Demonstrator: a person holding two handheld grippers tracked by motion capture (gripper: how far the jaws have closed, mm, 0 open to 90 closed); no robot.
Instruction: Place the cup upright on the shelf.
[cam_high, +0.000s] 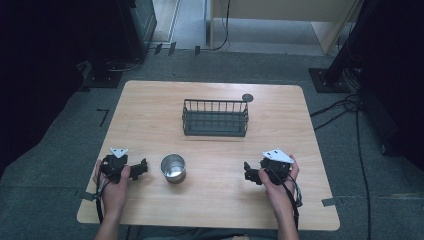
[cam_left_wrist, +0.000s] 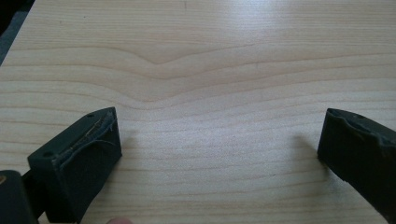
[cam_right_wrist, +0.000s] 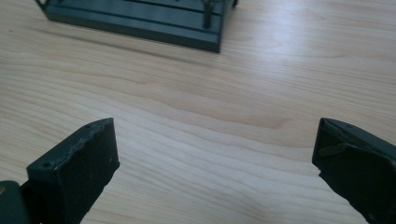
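Left gripper (cam_left_wrist: 219, 140) and right gripper (cam_right_wrist: 217, 144) gape wide — both empty.

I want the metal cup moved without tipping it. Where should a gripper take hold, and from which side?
Probably the metal cup is best pinched across its rim wall, one jaw inside and one outside, coming down from above. It stands upright with its mouth open, and the open left gripper is beside it.

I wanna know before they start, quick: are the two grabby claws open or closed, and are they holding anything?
Left gripper: open, holding nothing, just above the table.
Right gripper: open, holding nothing.
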